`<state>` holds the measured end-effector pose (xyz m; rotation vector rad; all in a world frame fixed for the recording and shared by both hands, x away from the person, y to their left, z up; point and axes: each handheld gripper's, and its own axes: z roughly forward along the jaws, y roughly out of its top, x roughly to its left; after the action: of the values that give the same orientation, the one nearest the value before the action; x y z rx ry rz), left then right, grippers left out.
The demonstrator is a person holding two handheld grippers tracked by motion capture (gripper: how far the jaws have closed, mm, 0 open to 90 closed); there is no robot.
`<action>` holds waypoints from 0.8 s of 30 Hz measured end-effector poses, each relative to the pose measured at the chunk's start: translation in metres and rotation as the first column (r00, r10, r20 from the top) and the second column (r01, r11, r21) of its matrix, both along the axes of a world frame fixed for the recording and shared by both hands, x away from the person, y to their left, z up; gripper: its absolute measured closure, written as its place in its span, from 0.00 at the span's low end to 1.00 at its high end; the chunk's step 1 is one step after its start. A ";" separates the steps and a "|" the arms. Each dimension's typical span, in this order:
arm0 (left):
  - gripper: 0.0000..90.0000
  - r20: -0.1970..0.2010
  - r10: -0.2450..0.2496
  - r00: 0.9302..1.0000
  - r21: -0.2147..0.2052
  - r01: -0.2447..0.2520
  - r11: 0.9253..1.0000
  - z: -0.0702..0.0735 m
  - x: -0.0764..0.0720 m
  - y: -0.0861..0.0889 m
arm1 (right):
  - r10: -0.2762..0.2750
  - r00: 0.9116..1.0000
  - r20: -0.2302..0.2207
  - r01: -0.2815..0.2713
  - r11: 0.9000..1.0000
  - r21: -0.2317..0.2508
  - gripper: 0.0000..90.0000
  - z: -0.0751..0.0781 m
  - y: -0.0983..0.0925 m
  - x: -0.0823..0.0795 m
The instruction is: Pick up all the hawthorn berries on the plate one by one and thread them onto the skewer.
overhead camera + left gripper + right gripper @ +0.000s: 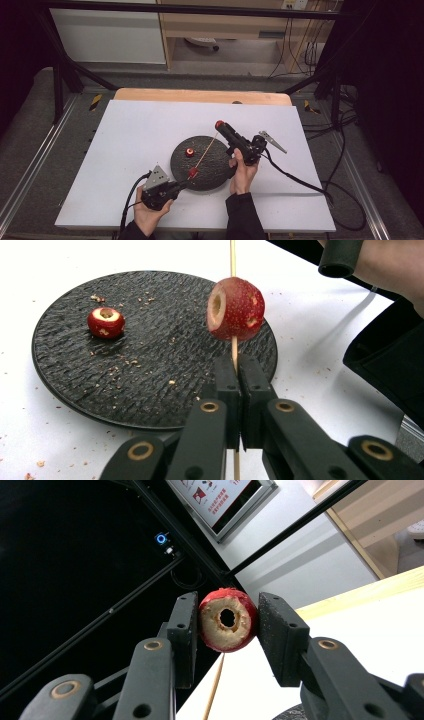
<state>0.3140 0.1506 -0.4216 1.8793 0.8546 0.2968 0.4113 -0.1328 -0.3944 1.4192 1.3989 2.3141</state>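
Above the black plate (212,172), the left gripper (235,367) clamps a skewer (232,255) carrying one hawthorn (236,309), while the right gripper (226,625) grips a cored hawthorn (227,620).

Laboratory recording bay: white-topped counter (150,130) enclosed by a black metal frame (200,9), dark curtains at both sides, loose black cables (300,50) on the far floor.
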 end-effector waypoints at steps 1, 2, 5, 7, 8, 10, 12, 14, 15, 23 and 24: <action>0.98 -0.001 0.001 1.000 -0.001 -0.001 1.000 0.000 0.000 0.000 | 0.000 1.000 0.002 0.000 1.000 -0.002 0.69 0.000 0.000 0.000; 0.98 -0.002 0.001 1.000 -0.002 -0.001 1.000 0.000 0.000 0.000 | 0.000 1.000 0.002 0.000 1.000 -0.001 0.69 0.000 0.000 0.000; 0.98 0.000 0.002 1.000 -0.003 -0.002 1.000 0.000 0.000 0.001 | 0.001 1.000 0.000 -0.001 1.000 -0.001 0.69 0.000 0.000 0.000; 0.98 0.000 0.002 1.000 -0.004 -0.002 1.000 0.000 0.000 0.000 | 0.003 1.000 0.000 -0.003 1.000 0.001 0.69 0.001 0.000 0.000; 0.98 0.000 0.002 1.000 -0.004 -0.002 1.000 0.000 0.000 0.000 | 0.002 1.000 0.000 -0.002 1.000 0.001 0.69 0.001 0.000 0.000; 0.98 0.002 0.003 1.000 -0.001 -0.003 1.000 0.000 0.000 0.001 | 0.003 1.000 0.000 -0.003 1.000 -0.001 0.69 0.000 0.000 0.000; 0.98 0.003 0.005 1.000 -0.004 -0.005 1.000 0.001 0.000 0.001 | 0.002 1.000 0.000 -0.002 1.000 -0.001 0.69 0.001 0.000 0.000; 0.98 0.004 0.006 1.000 -0.005 -0.006 1.000 0.001 0.000 0.001 | 0.004 1.000 -0.001 -0.004 1.000 0.001 0.69 0.001 0.000 0.000; 0.98 0.005 0.006 1.000 -0.005 -0.006 1.000 0.001 0.000 0.000 | 0.004 1.000 -0.001 -0.004 1.000 0.001 0.69 0.001 0.000 0.000; 0.98 0.006 0.016 1.000 -0.030 -0.016 0.999 0.004 0.000 -0.008 | 0.008 1.000 0.002 -0.008 1.000 0.012 0.69 -0.001 0.001 -0.002; 0.98 0.006 0.019 1.000 -0.033 -0.018 0.999 0.004 0.001 -0.010 | 0.006 1.000 0.005 -0.006 1.000 0.013 0.69 -0.001 0.001 -0.003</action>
<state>0.3145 0.1408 -0.4173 1.8399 0.8684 0.2978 0.4088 -0.1314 -0.3957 1.4143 1.3912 2.3330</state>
